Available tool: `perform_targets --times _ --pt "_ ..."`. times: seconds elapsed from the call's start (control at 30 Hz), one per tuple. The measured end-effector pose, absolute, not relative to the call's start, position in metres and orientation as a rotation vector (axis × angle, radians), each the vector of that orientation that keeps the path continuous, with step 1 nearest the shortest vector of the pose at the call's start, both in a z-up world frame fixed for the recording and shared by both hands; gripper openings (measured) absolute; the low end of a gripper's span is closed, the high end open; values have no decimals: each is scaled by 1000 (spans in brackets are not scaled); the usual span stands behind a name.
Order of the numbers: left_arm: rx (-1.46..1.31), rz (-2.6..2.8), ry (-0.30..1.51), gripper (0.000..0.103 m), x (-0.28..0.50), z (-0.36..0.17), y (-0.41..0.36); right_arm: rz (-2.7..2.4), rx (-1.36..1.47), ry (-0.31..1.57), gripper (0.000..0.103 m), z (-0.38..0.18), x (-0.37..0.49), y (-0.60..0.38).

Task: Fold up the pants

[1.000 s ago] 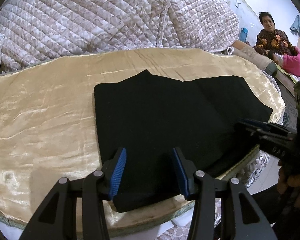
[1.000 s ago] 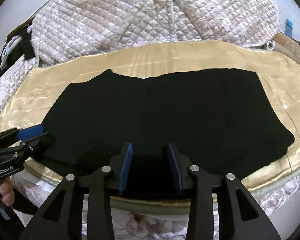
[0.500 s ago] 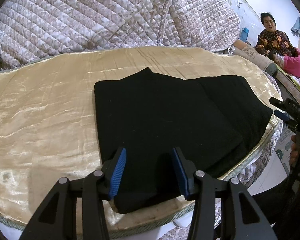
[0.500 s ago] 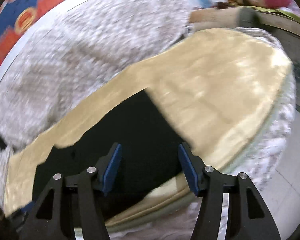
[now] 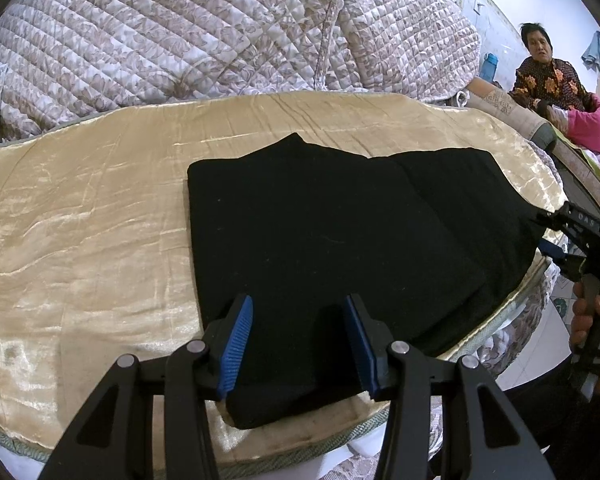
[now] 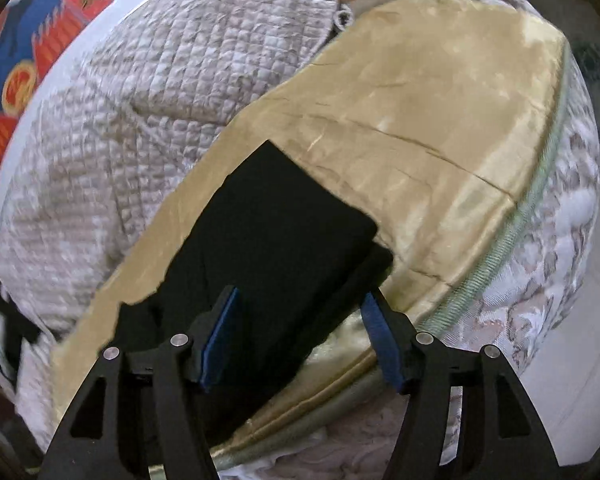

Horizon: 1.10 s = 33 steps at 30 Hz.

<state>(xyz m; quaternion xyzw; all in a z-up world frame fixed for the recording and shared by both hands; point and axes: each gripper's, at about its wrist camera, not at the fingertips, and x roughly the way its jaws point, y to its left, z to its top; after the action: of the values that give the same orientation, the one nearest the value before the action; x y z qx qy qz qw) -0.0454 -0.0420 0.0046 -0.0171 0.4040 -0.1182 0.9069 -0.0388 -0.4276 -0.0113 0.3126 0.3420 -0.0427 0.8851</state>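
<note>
The black pants [image 5: 340,248] lie folded flat on a gold satin cloth [image 5: 80,248], with a second layer showing at their right end. My left gripper [image 5: 298,344] is open and empty over the near left corner of the pants. My right gripper [image 6: 300,336] is open and empty, its fingers straddling the right end of the pants [image 6: 276,248] near the table edge. It also shows in the left wrist view [image 5: 572,236] at the pants' far right corner.
A quilted floral bedspread heap [image 5: 220,40] rises behind the cloth. A woman [image 5: 548,76] sits at the far right with pink fabric [image 5: 592,124]. The rounded table edge [image 6: 532,200] drops off on the right. A red and blue poster [image 6: 28,60] hangs behind.
My right gripper has swung from the near edge around to the right end of the pants and opened wider. My left gripper and the pants have stayed put.
</note>
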Motion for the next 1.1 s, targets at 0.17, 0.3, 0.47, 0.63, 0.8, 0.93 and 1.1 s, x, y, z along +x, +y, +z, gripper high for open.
perform_targets --times 0.17,0.3,0.47,0.63,0.8,0.93,1.1 --pt "-37 -246 836 50 -45 4 -42 -71 709 634 63 -4 -32 -437" --pt "-45 -250 841 50 -44 4 -42 -62 651 640 53 4 -15 -429" --pt "-77 -254 841 50 -42 10 -35 -69 632 675 25 6 -3 -426" --pt "-113 -182 821 50 -36 16 -14 108 536 595 24 44 -4 -382" --pt "-164 -109 815 50 -29 18 12 332 396 577 24 66 0 -305" --pt "-220 -38 827 50 -23 16 37 515 260 622 24 56 -3 -231" --pt "-296 31 842 50 -22 12 65 645 97 788 24 8 -8 -162"
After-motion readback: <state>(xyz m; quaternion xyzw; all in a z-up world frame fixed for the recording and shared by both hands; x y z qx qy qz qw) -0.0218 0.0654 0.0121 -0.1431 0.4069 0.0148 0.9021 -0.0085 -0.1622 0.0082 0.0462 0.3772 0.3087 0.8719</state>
